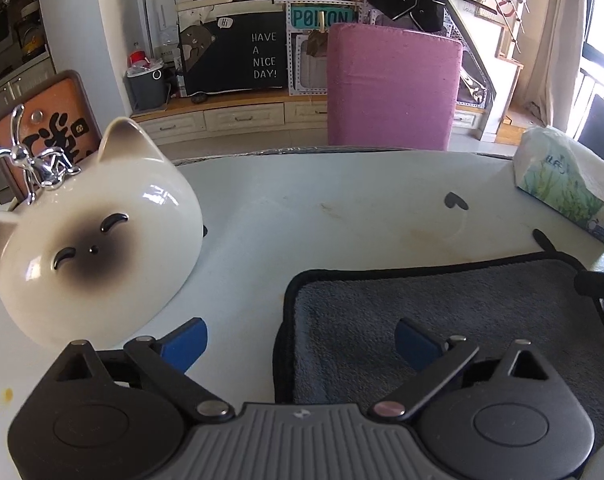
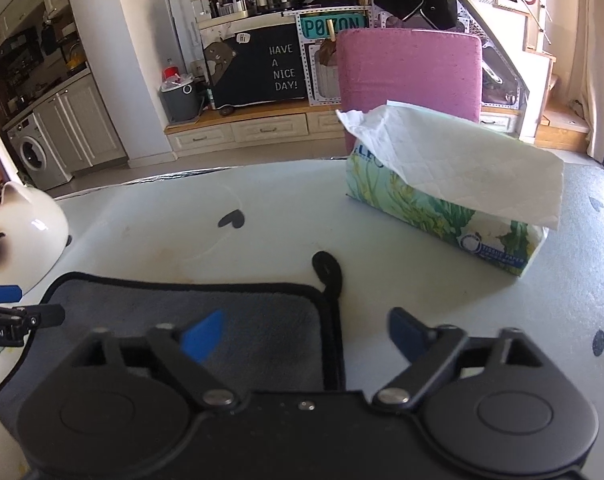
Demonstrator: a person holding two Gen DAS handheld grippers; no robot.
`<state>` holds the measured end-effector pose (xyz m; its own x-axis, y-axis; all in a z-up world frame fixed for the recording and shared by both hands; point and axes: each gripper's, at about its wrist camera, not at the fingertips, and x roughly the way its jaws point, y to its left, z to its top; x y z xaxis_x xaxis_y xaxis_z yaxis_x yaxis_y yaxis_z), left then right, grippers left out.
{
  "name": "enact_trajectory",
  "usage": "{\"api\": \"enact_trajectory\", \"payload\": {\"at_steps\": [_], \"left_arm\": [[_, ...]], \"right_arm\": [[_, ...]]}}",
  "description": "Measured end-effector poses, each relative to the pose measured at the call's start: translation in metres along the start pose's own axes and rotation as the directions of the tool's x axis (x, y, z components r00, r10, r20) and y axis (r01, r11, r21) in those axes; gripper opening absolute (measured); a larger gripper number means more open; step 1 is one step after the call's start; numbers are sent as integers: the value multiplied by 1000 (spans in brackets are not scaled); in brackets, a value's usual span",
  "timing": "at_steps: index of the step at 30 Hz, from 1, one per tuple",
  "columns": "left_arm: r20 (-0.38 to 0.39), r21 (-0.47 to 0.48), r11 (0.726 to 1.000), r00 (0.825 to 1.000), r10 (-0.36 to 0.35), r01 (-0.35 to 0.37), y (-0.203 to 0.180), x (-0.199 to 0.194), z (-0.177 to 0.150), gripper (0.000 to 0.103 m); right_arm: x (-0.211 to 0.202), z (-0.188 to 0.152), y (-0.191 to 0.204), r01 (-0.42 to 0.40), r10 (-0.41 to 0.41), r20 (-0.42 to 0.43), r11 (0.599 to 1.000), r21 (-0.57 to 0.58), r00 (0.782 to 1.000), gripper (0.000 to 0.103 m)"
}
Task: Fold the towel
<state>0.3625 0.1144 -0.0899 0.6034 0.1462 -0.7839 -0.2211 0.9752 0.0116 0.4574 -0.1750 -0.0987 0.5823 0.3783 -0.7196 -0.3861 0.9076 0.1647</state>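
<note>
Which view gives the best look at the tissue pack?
The right wrist view: the green-printed tissue pack sits whole near the middle of the frame, one white tissue pulled up and draped over its top. In the left wrist view it is squeezed against the right edge, partly cut off and distorted.

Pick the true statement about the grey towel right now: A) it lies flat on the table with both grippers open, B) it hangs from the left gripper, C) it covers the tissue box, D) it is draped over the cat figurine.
A: the towel lies flat on the table, left gripper and right gripper open.
</note>
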Motion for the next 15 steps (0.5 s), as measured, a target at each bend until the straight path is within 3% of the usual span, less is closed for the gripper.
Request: {"api": "enact_trajectory", "payload": {"at_steps": [3,15], "left_arm": [[4,-6,1000,1000,0,1,-2,-8,-1,103],[9,-34,999,1000,10,-10,-3,-40,-4,103]], "right_arm": [[-8,-4,3,-16,16,6,1000,-11,1000,103],[-41,-7,17,-11,11,30,1000,-29,999,103]]}}
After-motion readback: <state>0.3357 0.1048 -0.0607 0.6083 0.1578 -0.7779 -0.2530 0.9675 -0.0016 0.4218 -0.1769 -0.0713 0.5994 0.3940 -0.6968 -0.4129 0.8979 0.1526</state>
